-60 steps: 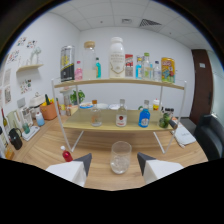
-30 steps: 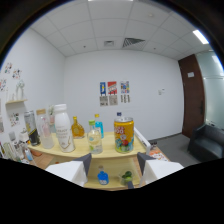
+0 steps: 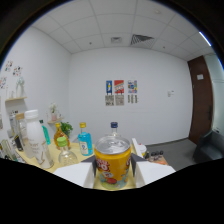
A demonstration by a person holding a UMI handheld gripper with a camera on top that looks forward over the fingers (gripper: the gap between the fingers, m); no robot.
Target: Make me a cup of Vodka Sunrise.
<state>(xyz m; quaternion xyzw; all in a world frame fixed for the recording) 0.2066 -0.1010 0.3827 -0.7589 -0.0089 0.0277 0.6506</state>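
Two tongs (image 3: 112, 172) tips clench an orange can (image 3: 112, 161) before a bottle-crowded shelf (image 3: 50, 155), white wall and posters (image 3: 120, 92).

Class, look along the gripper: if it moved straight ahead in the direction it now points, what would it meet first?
The yellow can is first: it already stands between the jaws of the gripper. Whether they press on it cannot be seen. A dark-capped bottle shows just behind it.

From here the room looks evenly bright, lit by a ceiling panel (image 3: 204, 39) glaring at upper right. My fisheye bends the walls and ceiling tiles hard, with a black ring at the edges. Everything is slightly soft; the can (image 3: 112, 161) catches glints on top.
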